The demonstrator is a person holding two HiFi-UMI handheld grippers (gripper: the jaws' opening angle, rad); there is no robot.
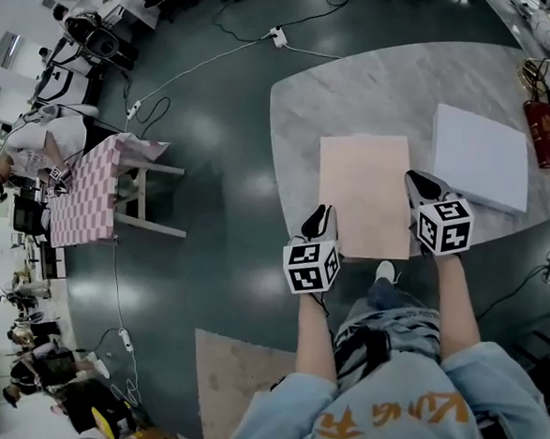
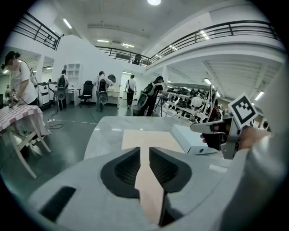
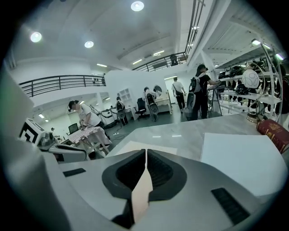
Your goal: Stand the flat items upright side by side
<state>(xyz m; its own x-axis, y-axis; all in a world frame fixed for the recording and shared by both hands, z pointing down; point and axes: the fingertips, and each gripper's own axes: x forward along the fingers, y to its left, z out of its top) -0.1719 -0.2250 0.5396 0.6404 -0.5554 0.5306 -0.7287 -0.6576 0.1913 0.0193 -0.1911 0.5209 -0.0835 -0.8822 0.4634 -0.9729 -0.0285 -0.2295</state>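
Observation:
A flat beige item (image 1: 364,192) lies on the marble table (image 1: 359,88), its near edge towards me. My left gripper (image 1: 319,219) is at its near left corner; in the left gripper view (image 2: 144,151) the jaws stand slightly apart, with the beige edge (image 2: 146,139) between them and a narrow gap showing. My right gripper (image 1: 421,187) is at the item's right edge, and in the right gripper view (image 3: 145,154) it is shut on a thin beige edge (image 3: 135,146). A flat white box (image 1: 480,155) lies to the right of the beige item.
A red book (image 1: 545,132) lies at the table's far right, past the white box (image 3: 246,160). The table's rounded near edge runs just behind the grippers. A small table with a checkered cloth (image 1: 84,191) stands on the floor at the left. Cables cross the floor.

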